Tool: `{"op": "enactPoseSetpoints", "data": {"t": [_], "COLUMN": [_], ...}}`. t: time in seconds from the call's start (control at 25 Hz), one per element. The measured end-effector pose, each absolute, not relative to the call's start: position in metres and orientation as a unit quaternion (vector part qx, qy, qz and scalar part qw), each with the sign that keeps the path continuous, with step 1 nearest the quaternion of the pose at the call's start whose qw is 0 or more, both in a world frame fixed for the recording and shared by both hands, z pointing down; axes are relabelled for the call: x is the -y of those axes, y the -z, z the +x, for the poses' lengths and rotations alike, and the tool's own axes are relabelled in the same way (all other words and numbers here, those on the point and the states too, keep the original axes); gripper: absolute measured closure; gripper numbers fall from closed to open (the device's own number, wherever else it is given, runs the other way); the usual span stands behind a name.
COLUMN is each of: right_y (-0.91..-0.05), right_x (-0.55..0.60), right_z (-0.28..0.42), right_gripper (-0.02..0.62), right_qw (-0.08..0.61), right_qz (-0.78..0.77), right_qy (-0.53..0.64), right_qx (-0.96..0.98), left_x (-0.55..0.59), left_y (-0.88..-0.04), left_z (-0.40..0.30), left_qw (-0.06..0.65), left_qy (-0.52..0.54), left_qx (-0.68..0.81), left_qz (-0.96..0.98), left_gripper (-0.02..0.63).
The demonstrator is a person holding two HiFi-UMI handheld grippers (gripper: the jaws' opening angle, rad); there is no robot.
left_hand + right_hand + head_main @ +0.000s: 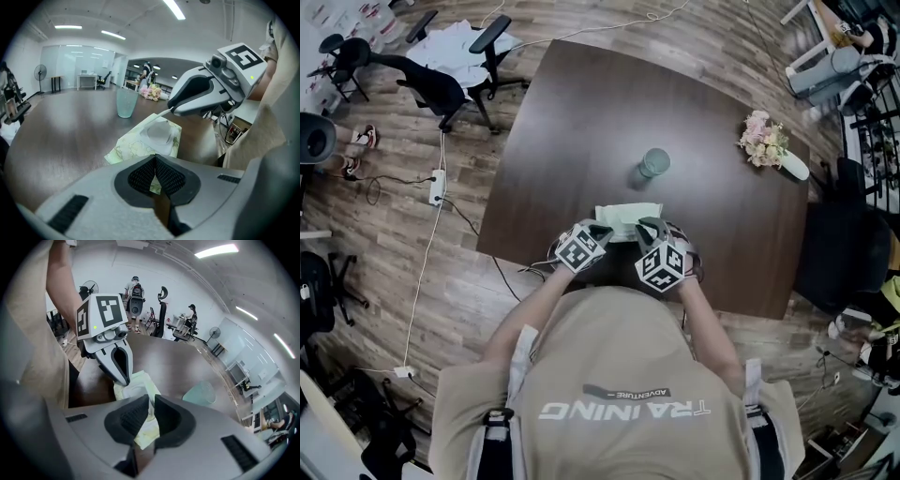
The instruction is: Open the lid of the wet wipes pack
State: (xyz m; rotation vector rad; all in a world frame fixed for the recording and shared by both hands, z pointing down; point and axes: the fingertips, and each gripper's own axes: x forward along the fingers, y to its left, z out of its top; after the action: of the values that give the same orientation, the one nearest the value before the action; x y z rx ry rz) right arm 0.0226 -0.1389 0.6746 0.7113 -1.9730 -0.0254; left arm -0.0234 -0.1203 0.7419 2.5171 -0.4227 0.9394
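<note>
Shirt (623,408) print reads "TRAINING" w/ small "ADVENTURE", lower centre of head view. Wet wipes pack (623,217) is pale green w/ faint line pattern & whitish oval lid (159,133), and lies mid-frame on dark table (581,112). My left gripper (602,232) pinches pack's near edge; right gripper (652,228) nips lid's edge, jaws nearly together

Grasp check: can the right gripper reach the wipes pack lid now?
Likely yes: the right gripper seems to grip the lid of the wet wipes pack by its edge; the left gripper pinches the pack's edge, clear of the lid; the cup stands well behind.
</note>
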Motion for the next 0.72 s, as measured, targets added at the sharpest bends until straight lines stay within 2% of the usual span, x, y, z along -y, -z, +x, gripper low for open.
{"op": "enactPoseSetpoints", "data": {"t": [0.12, 0.72], "right_y": [-0.67, -0.663], "right_x": [0.148, 0.179], "right_z": [0.022, 0.022], "right_gripper": [0.555, 0.555], "right_qw": [0.497, 0.484], "right_qz": [0.301, 0.314], "right_qy": [0.005, 0.002], "right_qx": [0.814, 0.816], "left_x": [0.12, 0.116], "left_y": [-0.742, -0.74], "left_z": [-0.023, -0.022], "left_qw": [0.194, 0.21], "left_qy": [-0.345, -0.343], "left_qx": [0.149, 0.146], "left_qz": [0.906, 0.904], "left_gripper": [0.597, 0.597]}}
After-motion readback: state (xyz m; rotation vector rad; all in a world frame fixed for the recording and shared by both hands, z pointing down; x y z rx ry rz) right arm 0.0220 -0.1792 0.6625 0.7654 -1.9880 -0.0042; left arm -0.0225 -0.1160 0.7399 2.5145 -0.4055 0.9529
